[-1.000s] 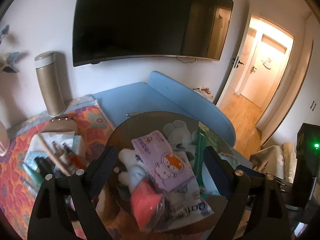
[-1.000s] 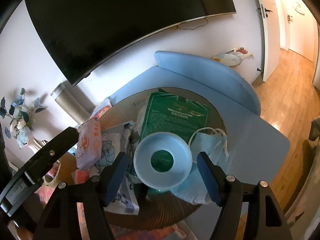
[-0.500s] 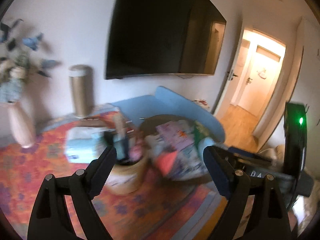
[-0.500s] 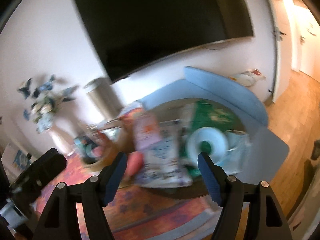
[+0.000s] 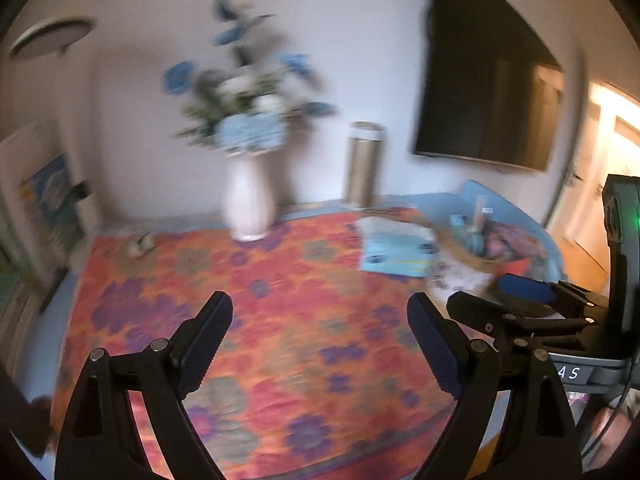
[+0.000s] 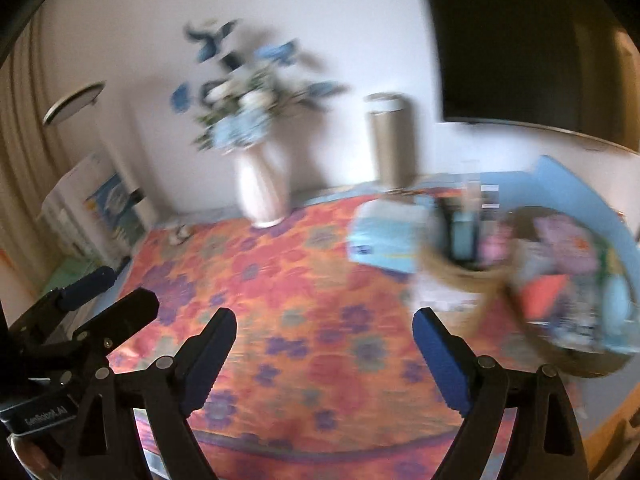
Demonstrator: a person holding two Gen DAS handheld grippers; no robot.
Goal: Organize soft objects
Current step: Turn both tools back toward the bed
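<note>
My left gripper (image 5: 320, 320) hangs open over the orange floral cloth (image 5: 280, 320) with nothing between its fingers. My right gripper (image 6: 324, 332) is beside it over the same cloth (image 6: 300, 300), jaws opening and empty. Each shows in the other's view: the right gripper (image 5: 496, 296) at the right edge, the left gripper (image 6: 116, 292) at the left edge. The soft things lie heaped in a round woven tray (image 6: 588, 364) far right: a purple packet (image 6: 564, 240), a red pouch (image 6: 544, 292). Both views are blurred.
A white vase of blue flowers (image 5: 248, 200) and a gold canister (image 5: 362, 164) stand by the back wall. A light-blue tissue pack (image 6: 388, 236) and a small wicker basket (image 6: 460, 268) of bottles sit left of the tray. A dark TV (image 5: 488, 100) hangs on the wall.
Both grippers swung left, away from the round tray and out over the floral cloth. The right jaws stand wider than before. The blue bowl no longer lies between them.
</note>
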